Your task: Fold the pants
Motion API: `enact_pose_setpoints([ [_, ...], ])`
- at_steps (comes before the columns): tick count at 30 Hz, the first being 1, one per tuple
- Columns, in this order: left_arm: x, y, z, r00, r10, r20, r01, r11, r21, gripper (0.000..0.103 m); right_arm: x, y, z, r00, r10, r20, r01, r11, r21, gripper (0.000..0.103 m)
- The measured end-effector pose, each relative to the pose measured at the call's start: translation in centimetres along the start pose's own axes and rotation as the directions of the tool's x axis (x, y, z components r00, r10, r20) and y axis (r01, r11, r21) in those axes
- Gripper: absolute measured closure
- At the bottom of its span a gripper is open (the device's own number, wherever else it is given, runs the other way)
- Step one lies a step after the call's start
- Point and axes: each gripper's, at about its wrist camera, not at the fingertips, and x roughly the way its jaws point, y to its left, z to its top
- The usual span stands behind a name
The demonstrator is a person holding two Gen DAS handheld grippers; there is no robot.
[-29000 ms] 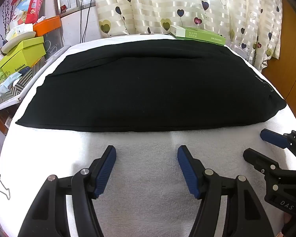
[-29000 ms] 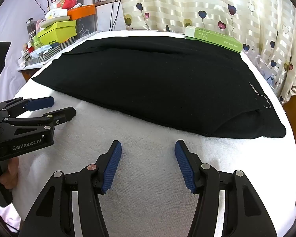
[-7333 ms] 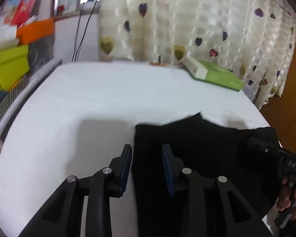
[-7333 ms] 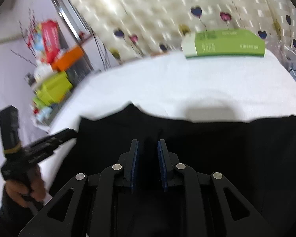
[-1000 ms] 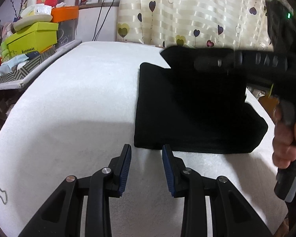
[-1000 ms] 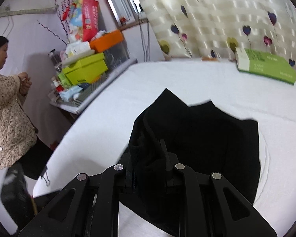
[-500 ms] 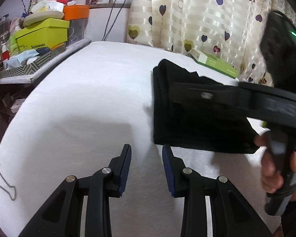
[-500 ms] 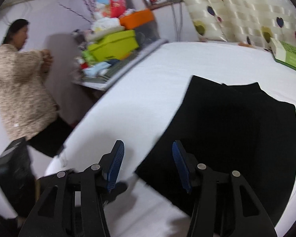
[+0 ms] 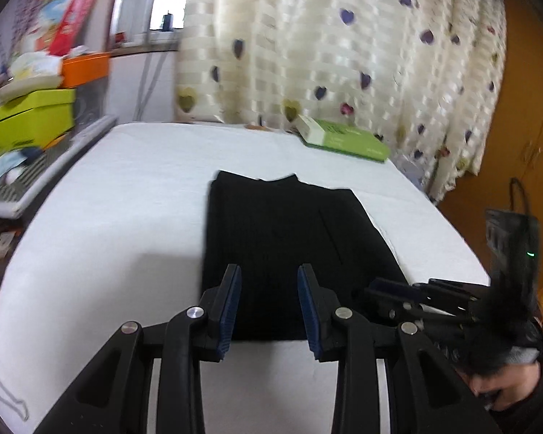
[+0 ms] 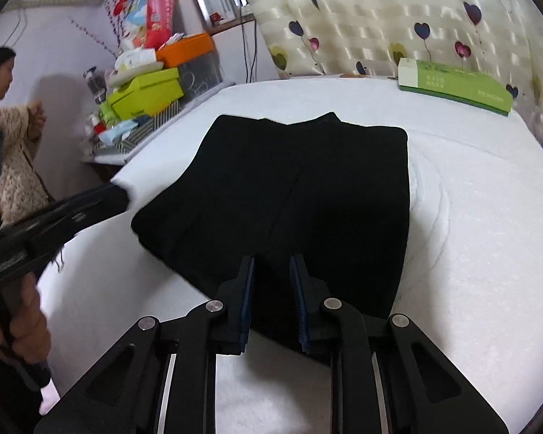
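The black pants lie folded into a flat rectangle on the white towel-covered table. My left gripper is open and hangs over the pants' near edge, with cloth showing between its blue pads. In the right wrist view the pants fill the middle. My right gripper has its jaws drawn close together at the near edge, with black cloth between them. That gripper also shows at the pants' near right corner in the left wrist view. The left gripper reaches in from the left.
A green box lies at the table's far right by the heart-patterned curtain. Stacked boxes and clutter fill a shelf to the left. A person stands beyond it. A hand holds the left gripper. A head of dark hair is low right.
My right gripper's jaws went from wide apart to nearly together and moved back to the pants' near edge. My left gripper swung from bare table to over the pants.
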Motion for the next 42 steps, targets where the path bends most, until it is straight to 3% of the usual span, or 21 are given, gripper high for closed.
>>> enact_pose_setpoints([
  [4,2.8,-0.1,-0.9,0.997,0.018,-0.073,-0.015,0.999,0.033,0.068,-0.4,0.3,0.4,1.0,0.021,-0.014,-0.021,0.999,-0.029,0.082],
  [8,2.6,-0.3,-1.5,0.999,0.012,-0.05,-0.008,0.997,0.074,0.068,-1.3,-1.6,1.7,0.999,0.022,0.048,-0.023,1.0,0.017,0.082],
  [12,2.5,-0.1,-1.9,0.999,-0.005,-0.041,0.009,0.995,0.096,0.068,1.1,-3.7,1.9,1.0,-0.002,-0.009,0.003,0.999,0.042,0.082],
  [19,1.5,-0.1,-1.1,0.999,0.007,-0.041,-0.004,0.996,0.085,0.068,-0.4,-3.3,1.7,1.0,-0.025,0.018,0.024,0.999,0.021,0.082],
  [24,0.4,1.0,-0.3,0.999,0.047,-0.019,-0.046,0.997,0.054,0.068,-2.6,-4.1,1.3,0.998,-0.018,0.059,0.014,0.998,0.066,0.062],
  [42,-1.3,1.0,-1.9,0.997,0.066,-0.026,-0.066,0.998,0.001,0.068,-4.9,-3.0,-1.0,0.998,-0.018,0.061,0.013,0.996,0.087,0.062],
])
